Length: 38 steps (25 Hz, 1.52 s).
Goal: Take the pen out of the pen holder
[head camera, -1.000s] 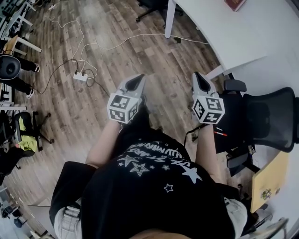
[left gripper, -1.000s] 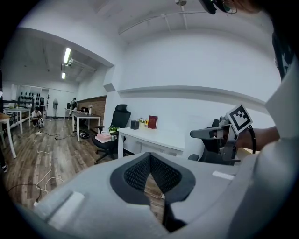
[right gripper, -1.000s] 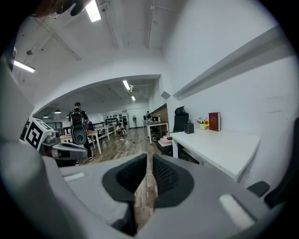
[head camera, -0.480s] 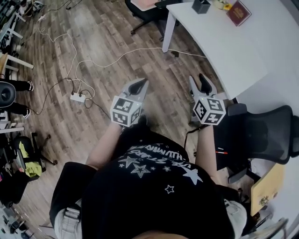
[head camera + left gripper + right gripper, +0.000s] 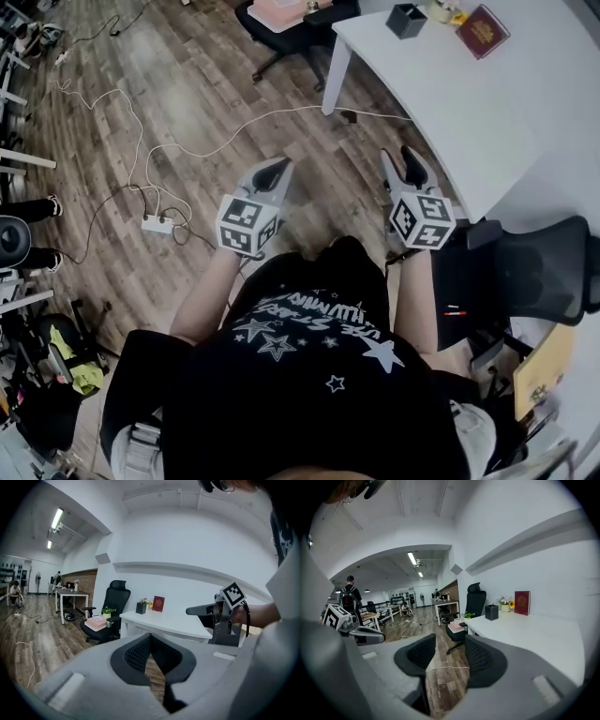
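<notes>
Found left gripper [image 5: 278,169] jaws together, nothing between them. Found right gripper [image 5: 410,161] jaws spread wide, gripping and touching nothing. Spotted pen holder [image 5: 406,20] on white worktop [image 5: 487,103], 12 o'clock from right gripper, well apart. Cannot make out pen inside.

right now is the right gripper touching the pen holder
Apart. The head view shows the right gripper over the floor, with the pen holder far off on the desk.
</notes>
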{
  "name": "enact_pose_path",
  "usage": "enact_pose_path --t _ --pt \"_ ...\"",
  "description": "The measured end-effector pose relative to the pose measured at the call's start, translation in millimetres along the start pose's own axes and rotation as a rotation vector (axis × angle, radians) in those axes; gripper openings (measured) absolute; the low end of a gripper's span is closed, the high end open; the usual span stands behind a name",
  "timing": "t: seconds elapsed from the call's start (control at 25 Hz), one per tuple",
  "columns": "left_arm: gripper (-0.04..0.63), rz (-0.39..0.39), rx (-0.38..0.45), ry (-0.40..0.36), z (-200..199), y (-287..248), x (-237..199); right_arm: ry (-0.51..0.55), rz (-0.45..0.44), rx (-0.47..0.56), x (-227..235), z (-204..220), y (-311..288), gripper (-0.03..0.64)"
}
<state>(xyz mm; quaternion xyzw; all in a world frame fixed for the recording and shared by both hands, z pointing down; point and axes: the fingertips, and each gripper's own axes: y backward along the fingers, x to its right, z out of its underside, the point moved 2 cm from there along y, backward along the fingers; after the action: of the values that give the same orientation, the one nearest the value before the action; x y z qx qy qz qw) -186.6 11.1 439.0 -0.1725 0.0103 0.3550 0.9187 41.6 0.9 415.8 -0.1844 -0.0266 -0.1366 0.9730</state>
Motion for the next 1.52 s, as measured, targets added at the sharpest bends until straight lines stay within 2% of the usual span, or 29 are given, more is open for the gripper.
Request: enact_pose_path --t 0.24,0.48,0.64,1.12,1.52 --pt "0.011 0.007 -0.014 -0.007 -8.3 -31.1 -21.6 -0.034 0.044 -0.011 33.1 -0.2 -32.8 0.201" --pt "0.011 -0.034 -0.04 -0.006 -16.7 -73.2 -48.9 -0.053 0.033 0.01 73.6 -19.8 -91.0 0.201" --pt "0.011 -0.052 -0.043 -0.007 -39.0 -121.7 -66.9 -0.059 0.018 0.026 108.9 -43.4 -139.9 0.201" --pt "0.011 -0.027 -0.066 -0.015 -109.4 -290.3 -102.5 -0.084 0.002 0.027 230.2 -109.2 -269.5 0.201" --pt "0.011 -0.028 -0.043 -0.032 -151.0 -384.8 -134.3 -0.068 0.023 0.045 303.7 -159.2 -352.0 0.201"
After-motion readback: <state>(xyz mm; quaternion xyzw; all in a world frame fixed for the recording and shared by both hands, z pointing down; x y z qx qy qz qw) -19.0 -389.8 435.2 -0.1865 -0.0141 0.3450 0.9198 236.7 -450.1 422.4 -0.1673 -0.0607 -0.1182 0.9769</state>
